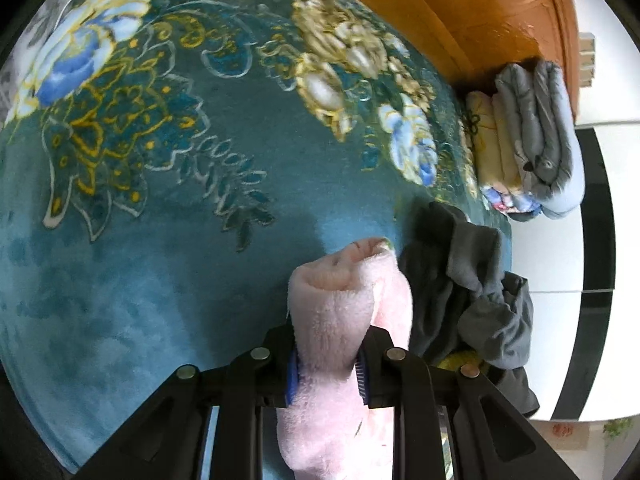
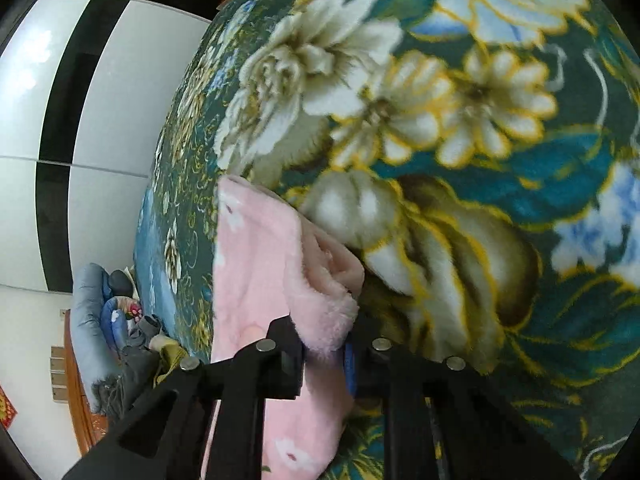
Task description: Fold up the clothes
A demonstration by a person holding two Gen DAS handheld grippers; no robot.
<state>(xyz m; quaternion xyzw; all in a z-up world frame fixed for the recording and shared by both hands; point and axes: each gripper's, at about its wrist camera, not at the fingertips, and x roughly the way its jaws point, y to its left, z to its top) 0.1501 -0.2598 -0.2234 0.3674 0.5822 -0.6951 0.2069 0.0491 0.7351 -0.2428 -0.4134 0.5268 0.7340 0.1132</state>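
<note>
While the fluffy pink garment (image 1: 344,312) bunches into a thick roll between the fingers of the left gripper (image 1: 329,376), which is clamped on it, the right gripper (image 2: 325,354) pinches another plush edge of it. It hangs just above a teal floral blanket (image 1: 168,208). Beside it lies crumpled grey clothing (image 1: 472,288), with folded quilts (image 1: 528,136) stacked against an orange wooden headboard (image 1: 472,8).
</note>
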